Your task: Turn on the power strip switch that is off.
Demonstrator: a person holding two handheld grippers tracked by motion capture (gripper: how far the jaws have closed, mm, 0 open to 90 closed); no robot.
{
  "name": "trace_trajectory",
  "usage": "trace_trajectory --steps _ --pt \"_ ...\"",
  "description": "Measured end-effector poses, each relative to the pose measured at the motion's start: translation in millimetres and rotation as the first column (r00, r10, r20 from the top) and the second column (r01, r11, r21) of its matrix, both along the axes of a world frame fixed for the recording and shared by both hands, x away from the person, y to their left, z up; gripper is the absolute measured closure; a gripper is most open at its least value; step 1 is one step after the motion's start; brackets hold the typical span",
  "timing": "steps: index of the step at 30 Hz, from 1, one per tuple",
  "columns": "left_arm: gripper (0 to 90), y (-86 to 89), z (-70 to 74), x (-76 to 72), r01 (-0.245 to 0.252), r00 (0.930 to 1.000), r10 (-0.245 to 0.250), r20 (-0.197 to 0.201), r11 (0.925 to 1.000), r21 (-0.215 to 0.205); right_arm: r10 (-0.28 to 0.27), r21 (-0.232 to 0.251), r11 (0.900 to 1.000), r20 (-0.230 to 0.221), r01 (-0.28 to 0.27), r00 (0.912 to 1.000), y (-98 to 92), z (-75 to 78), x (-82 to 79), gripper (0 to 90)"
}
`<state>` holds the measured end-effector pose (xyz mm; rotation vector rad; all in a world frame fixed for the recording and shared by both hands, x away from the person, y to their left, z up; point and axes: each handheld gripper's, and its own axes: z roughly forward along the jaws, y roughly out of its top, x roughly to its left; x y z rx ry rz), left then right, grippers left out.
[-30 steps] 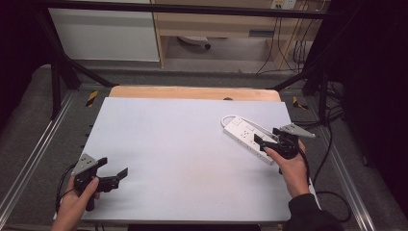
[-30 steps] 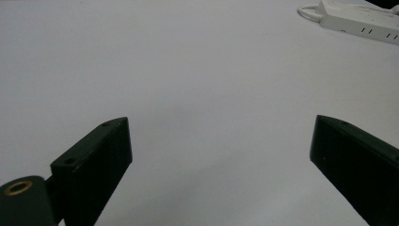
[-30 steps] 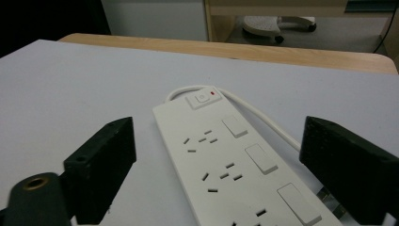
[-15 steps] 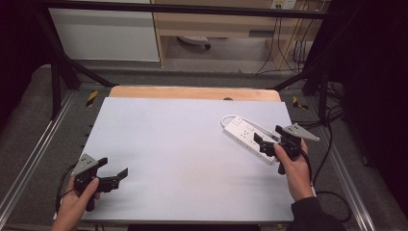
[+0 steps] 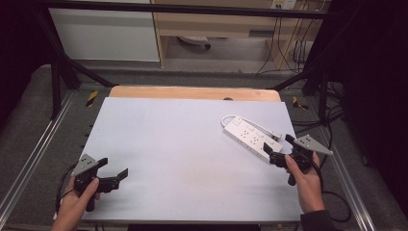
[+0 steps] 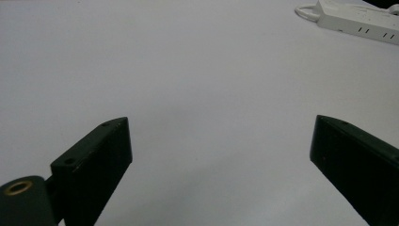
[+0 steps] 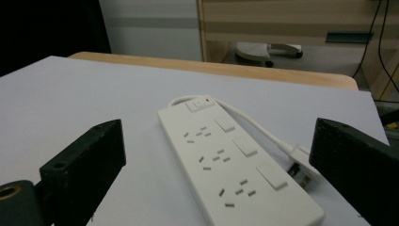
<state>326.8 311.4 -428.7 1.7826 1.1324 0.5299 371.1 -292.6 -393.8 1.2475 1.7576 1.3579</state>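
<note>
White and flat, the power strip (image 5: 251, 138) lies on the pale grey desk (image 5: 183, 159) toward its right side, set at a slant, with its white cable (image 5: 257, 125) looping round its far end and running back to a plug (image 7: 301, 167) just beside its long edge. In the right gripper view its sockets and switches face up, and the red-dotted main switch sits at the far end. The right tongs (image 5: 278, 150) are spread wide, held by a hand at the desk's right edge, just beside the near end of the power strip and not touching it; their jaws have just been opening, with nothing pinched between them. The left tongs (image 5: 114, 172) are also spread and empty, held low over the near left corner of the desk, well apart from the power strip.
</note>
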Motion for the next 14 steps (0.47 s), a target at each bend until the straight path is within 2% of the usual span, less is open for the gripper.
trace_trajectory --steps 4,8,11,14 --pt "6.1 -0.6 -0.3 -0.1 0.002 1.0 -0.002 0.0 1.0 0.006 -0.014 -0.018 1.0 -0.023 0.014 0.9996 -8.2 -13.8 -11.4 4.6" --pt "6.1 -0.3 0.1 -0.4 -0.001 1.0 0.001 0.001 1.0 0.005 -0.022 -0.049 0.999 -0.066 0.018 0.9976 -14.9 -32.5 -21.9 4.5" --pt "6.1 -0.7 0.2 -0.3 0.002 1.0 -0.002 0.001 1.0 0.007 -0.02 -0.071 0.997 -0.112 0.012 0.9935 -18.9 -45.2 -29.3 4.0" --pt "6.1 -1.5 0.2 0.1 0.003 1.0 -0.003 0.001 1.0 0.007 -0.013 -0.078 0.997 -0.168 0.0 0.9857 -20.2 -54.3 -34.0 3.6"
